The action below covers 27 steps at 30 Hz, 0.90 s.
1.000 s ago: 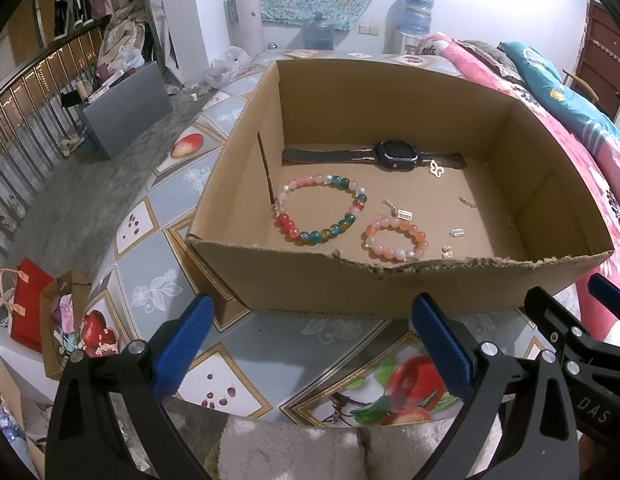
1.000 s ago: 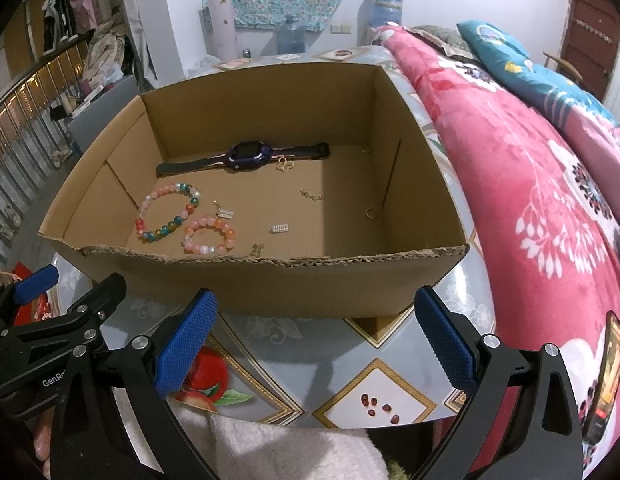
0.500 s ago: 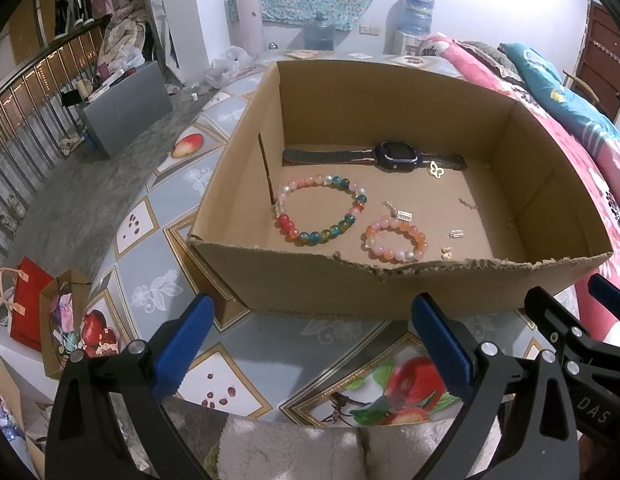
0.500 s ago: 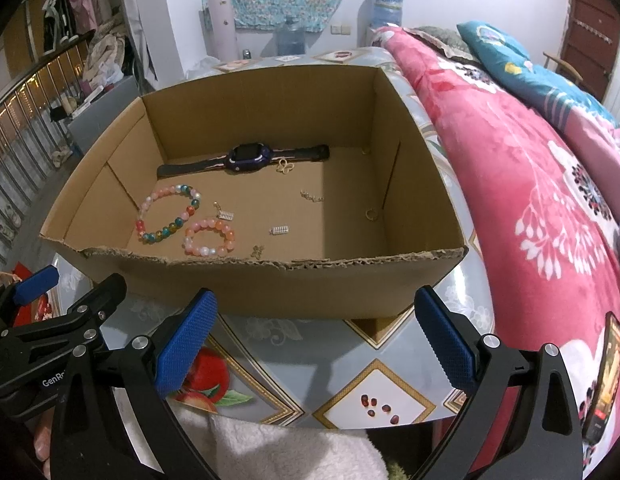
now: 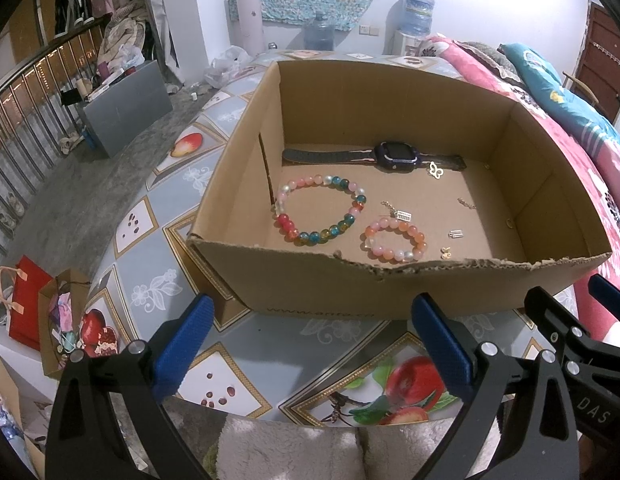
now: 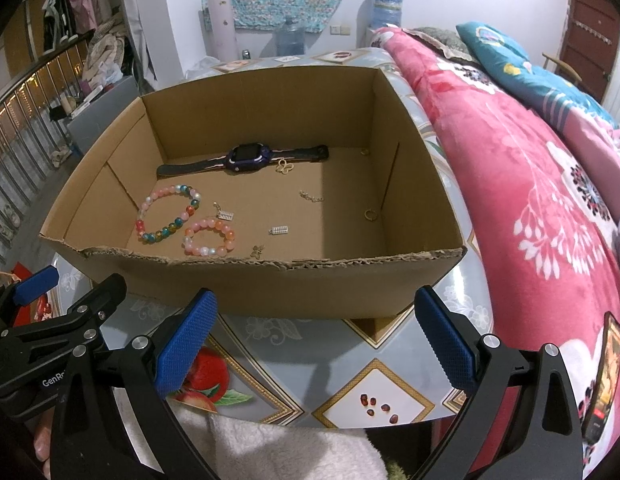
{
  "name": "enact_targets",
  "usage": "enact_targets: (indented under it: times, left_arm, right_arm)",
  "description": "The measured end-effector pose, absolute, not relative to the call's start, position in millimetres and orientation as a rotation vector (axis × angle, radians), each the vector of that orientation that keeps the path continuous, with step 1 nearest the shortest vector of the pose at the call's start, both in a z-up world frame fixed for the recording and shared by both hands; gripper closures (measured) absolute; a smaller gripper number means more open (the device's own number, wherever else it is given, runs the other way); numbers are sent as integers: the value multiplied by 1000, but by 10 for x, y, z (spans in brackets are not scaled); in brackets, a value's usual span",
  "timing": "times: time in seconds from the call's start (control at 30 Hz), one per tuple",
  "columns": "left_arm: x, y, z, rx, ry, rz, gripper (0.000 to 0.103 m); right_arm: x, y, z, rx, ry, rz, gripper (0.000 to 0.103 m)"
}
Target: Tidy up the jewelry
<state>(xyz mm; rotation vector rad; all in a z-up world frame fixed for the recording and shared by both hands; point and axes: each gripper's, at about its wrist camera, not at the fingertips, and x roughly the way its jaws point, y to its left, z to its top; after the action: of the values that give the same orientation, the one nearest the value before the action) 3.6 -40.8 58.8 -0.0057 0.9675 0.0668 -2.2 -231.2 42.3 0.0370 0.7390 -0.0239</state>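
Left claw (image 5: 310,336) and right claw (image 6: 316,332) both spread wide, gripping nothing, hovering side by side over the near edge of the desk (image 6: 270,364). Just beyond, an open cardboard box (image 6: 270,284) on the desk. Inside, near its front wall: small pink bracelet (image 6: 209,237), multicoloured bracelet (image 6: 168,213), scattered charms. Toward its right wall, a ring (image 6: 370,214). Along its back wall, a watch (image 6: 250,157) with a butterfly charm (image 6: 285,167) beside it. Jewelry already boxed, by the look of it; arranging the loose pieces probably left.
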Motion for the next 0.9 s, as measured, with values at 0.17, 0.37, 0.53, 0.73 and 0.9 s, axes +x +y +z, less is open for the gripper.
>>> enact_targets:
  times: [0.17,0.37,0.53,0.73,0.9]
  left_arm:
    - [42,-403,583,-6,968,65,6]
    - [47,-410,585,-6,969,66,6]
    - [45,-407,586,-6,968,67,6]
    - [49,-402,586,-7,969,66,6]
    - [51,-399,586,-7,969,65,6]
  right_arm:
    - [-22,-2314,426,36,739,-25,8]
    - [-29,-2332,434,34,741,-29,8]
    - [-32,-2333,436,32,742,-30,8]
    - [-30,-2326,436,33,741,-30,8]
    - [-32,-2336,437,33,741,-30,8]
